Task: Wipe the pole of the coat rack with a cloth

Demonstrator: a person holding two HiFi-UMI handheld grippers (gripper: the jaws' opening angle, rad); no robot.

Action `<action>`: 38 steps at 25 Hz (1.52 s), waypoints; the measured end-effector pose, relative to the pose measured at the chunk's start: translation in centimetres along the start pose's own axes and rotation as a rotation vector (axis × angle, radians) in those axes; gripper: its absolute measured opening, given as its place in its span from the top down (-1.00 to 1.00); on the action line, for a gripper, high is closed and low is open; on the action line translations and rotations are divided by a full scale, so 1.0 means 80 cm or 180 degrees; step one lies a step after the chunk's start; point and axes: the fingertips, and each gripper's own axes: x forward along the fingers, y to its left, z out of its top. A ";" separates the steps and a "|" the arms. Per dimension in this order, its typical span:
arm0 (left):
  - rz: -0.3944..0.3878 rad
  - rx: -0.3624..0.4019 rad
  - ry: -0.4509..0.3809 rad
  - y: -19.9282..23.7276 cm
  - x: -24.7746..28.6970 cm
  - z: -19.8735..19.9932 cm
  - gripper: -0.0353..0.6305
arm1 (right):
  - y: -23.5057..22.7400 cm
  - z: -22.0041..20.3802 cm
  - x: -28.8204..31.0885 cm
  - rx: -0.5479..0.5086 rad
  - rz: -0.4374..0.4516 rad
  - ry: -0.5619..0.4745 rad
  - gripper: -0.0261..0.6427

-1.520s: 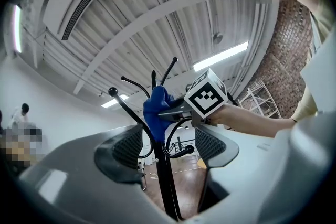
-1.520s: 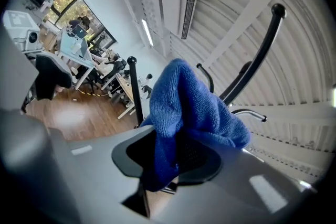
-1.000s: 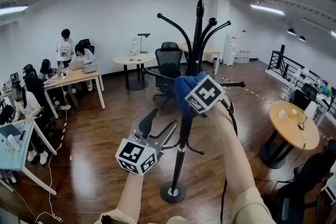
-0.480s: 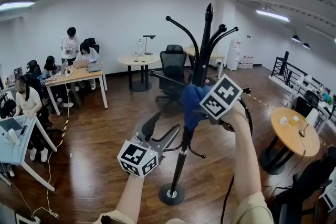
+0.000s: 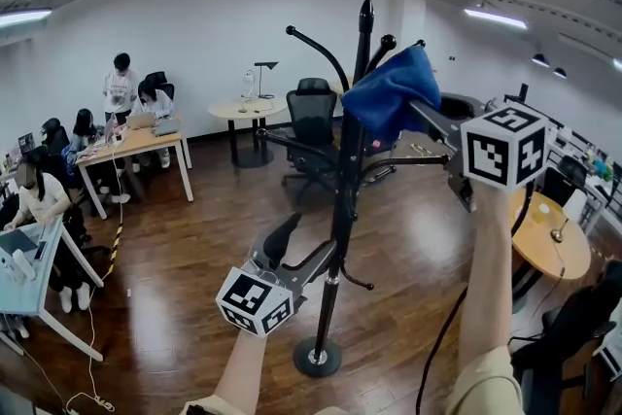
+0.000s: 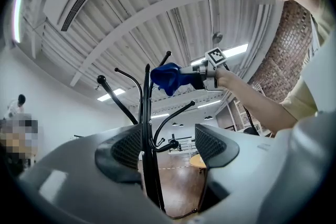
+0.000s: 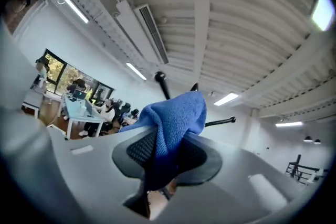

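Observation:
The black coat rack pole (image 5: 342, 199) stands on a round base (image 5: 319, 357) on the wood floor. My right gripper (image 5: 420, 110) is raised to the right of the pole's top, shut on a blue cloth (image 5: 389, 90) that bunches out past the jaws (image 7: 176, 113). The cloth hangs beside the upper hooks; I cannot tell whether it touches the pole. My left gripper (image 5: 301, 243) is low beside the pole, open. In the left gripper view the pole (image 6: 148, 128) runs up between the spread jaws, close to the left one, and the cloth (image 6: 167, 77) shows above.
Curved hooks (image 5: 316, 44) and a straight arm (image 5: 292, 143) stick out from the rack. A black office chair (image 5: 313, 117) stands behind it. A round wooden table (image 5: 544, 233) is at the right. Desks with seated people (image 5: 136, 136) fill the left.
My right gripper has lifted the blue cloth from the pole's middle up and to the right, level with the upper hooks. The left gripper has barely moved.

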 end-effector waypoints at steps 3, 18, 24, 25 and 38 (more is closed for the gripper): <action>0.0017 -0.0016 0.0015 -0.001 0.003 -0.007 0.02 | -0.042 0.036 -0.009 0.0010 -0.0119 -0.0323 0.65; 0.0301 0.0046 0.0081 0.022 -0.010 -0.015 0.02 | -0.055 -0.025 0.119 -0.0585 0.0431 0.0559 0.65; 0.0384 0.0076 0.0100 0.025 -0.018 -0.012 0.02 | -0.039 -0.060 0.118 -0.0566 0.0706 0.0837 0.66; 0.0383 0.0078 0.0095 0.026 -0.019 -0.011 0.02 | -0.034 -0.068 0.117 -0.0628 0.0768 0.0946 0.66; 0.0319 0.0041 0.0096 0.016 -0.011 -0.013 0.02 | 0.035 -0.185 0.095 -0.0939 0.2045 0.2823 0.66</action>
